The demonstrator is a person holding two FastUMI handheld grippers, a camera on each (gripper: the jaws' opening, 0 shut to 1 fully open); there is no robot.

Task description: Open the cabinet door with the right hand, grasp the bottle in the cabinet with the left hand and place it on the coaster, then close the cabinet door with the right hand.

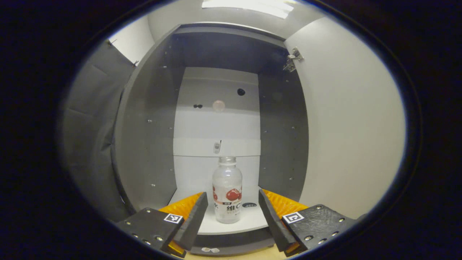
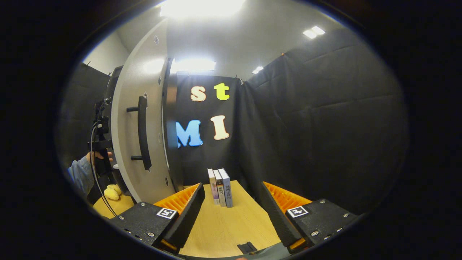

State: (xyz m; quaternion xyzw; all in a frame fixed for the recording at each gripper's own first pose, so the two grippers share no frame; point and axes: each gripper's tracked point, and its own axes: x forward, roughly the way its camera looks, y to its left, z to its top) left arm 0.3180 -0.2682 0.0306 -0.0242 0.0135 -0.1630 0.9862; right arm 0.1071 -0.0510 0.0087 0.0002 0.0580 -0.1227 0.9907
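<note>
In the left gripper view the open cabinet (image 1: 151,119) takes up most of the scene: grey side walls, a pale back panel with a few holes, and a white floor shelf. Its door (image 1: 353,122) is swung wide to the right, inner face towards the camera, with a metal hinge (image 1: 293,59) near its top corner. The bottle (image 1: 227,189) stands upright on the cabinet's white floor, a clear plastic drink bottle with a red-and-white label and a pale cap. It is centred in the gap between the two fingers of the left gripper (image 1: 232,211) but farther back, and neither finger touches it; clear space shows on both sides. The left gripper's fingers are spread wide with nothing in them. A small dark round mark sits on the shelf just right of the bottle's base.

In the right gripper view the same door (image 2: 144,119) appears edge-on at the left, outer face showing, with a long dark bar handle (image 2: 143,131) mounted vertically on it. Beyond the door's left edge, a hand in a blue sleeve (image 2: 81,173) holds the other gripper's dark body. A light wooden tabletop (image 2: 231,220) stretches ahead, and three books (image 2: 220,187) stand upright together at its far end against the cloth wall. A small yellow soft object (image 2: 112,192) lies on the table low beside the door. The right gripper (image 2: 232,209) has its fingers wide apart, empty, over the table, well clear of the handle.
</note>
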